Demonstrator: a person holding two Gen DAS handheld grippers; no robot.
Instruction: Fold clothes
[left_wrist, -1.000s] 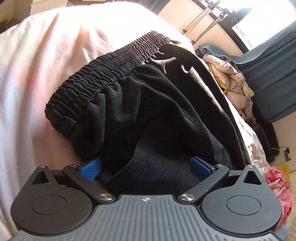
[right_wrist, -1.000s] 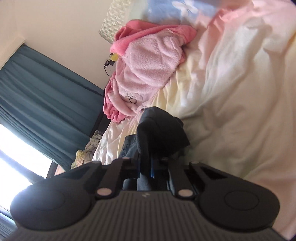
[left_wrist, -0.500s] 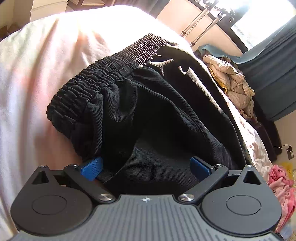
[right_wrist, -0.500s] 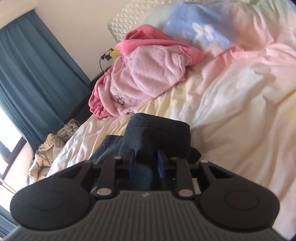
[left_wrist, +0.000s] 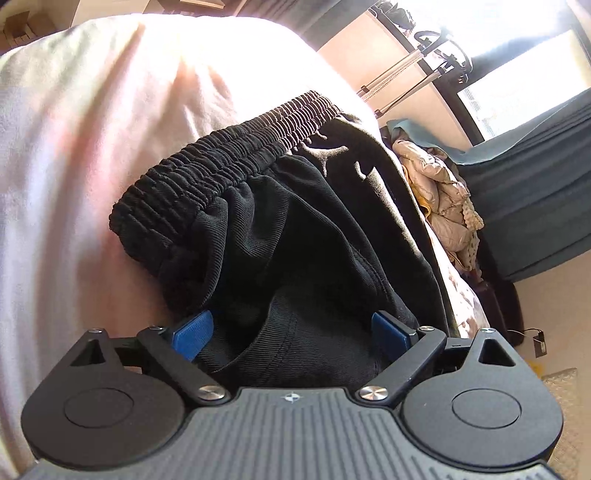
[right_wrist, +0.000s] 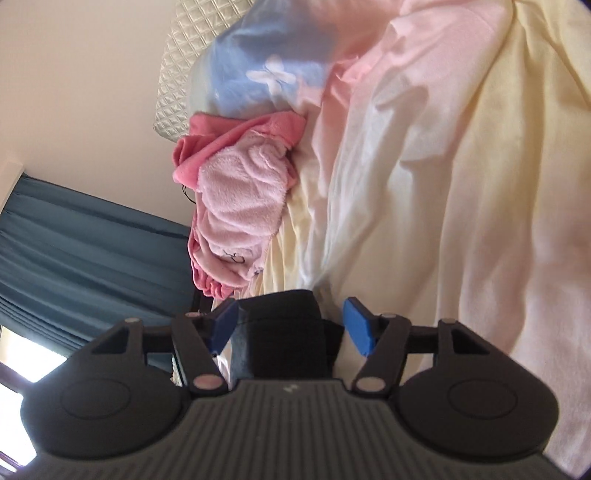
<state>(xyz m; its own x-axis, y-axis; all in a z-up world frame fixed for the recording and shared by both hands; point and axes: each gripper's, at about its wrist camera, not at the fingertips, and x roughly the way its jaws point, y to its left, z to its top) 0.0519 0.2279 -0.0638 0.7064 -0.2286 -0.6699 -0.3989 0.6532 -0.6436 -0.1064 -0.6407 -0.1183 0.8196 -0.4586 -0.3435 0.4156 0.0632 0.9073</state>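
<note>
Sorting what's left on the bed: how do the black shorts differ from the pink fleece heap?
The black shorts are dark ribbed cloth with a gathered elastic waistband; the pink fleece is fluffy, in two pinks. The shorts lie between the open left tongs; the fleece lies well beyond the open right tongs, untouched. The shorts are spread fairly flat; the fleece is bunched. Both rest on the pale bedding.

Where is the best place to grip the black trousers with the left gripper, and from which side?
Probably the near corner of the ribbed waistband of the black trousers, approached from the bedsheet side: that thick, firm edge lies exposed. The left gripper is open.
</note>
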